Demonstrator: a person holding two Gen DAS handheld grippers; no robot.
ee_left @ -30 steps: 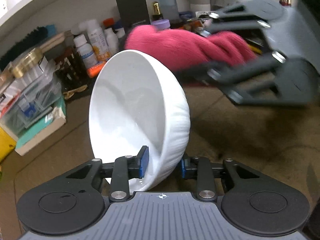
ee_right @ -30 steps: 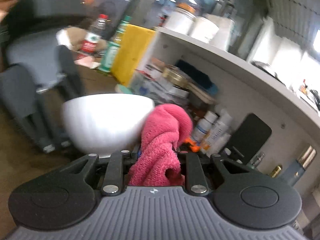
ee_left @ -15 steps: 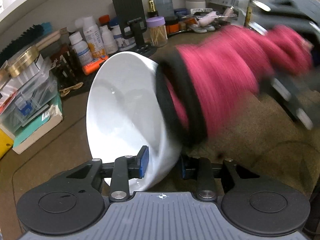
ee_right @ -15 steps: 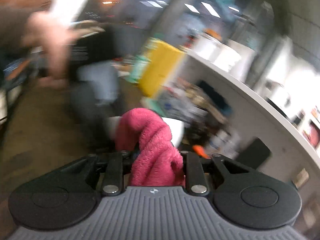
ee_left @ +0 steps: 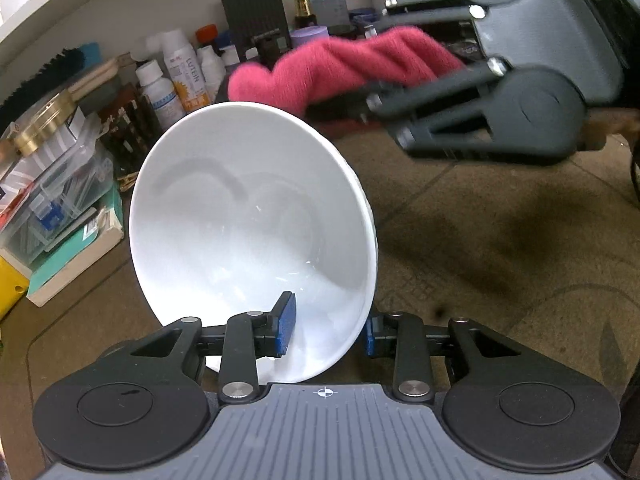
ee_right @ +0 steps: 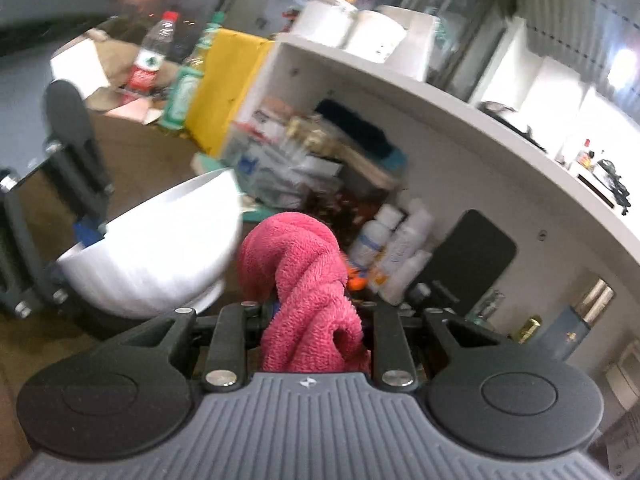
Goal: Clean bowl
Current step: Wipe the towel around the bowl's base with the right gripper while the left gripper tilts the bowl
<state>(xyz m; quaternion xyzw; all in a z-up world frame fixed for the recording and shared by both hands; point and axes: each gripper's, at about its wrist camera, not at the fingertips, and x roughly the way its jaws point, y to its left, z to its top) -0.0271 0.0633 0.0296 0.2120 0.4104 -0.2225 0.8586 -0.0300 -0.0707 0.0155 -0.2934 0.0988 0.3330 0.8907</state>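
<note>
Over the brown tabletop (ee_left: 500, 248) your left gripper (ee_left: 328, 326) clamps the white bowl (ee_left: 252, 232) by its rim, tilted open, probably so the pink towel (ee_left: 340, 68) pinched in your right gripper (ee_right: 316, 312) can wipe inside.

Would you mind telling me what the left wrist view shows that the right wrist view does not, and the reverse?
Only the left wrist view shows the white bowl's inside, and the left tool clamped across its rim, one blue pad inside and one outside.

Only the right wrist view shows the bowl's ribbed outer wall, the yellow panel and the plastic bottle behind it.

Both show the bowl, the pink cloth gripped in the right tool and clear of the bowl, the white medicine bottles and the black phone stand.
</note>
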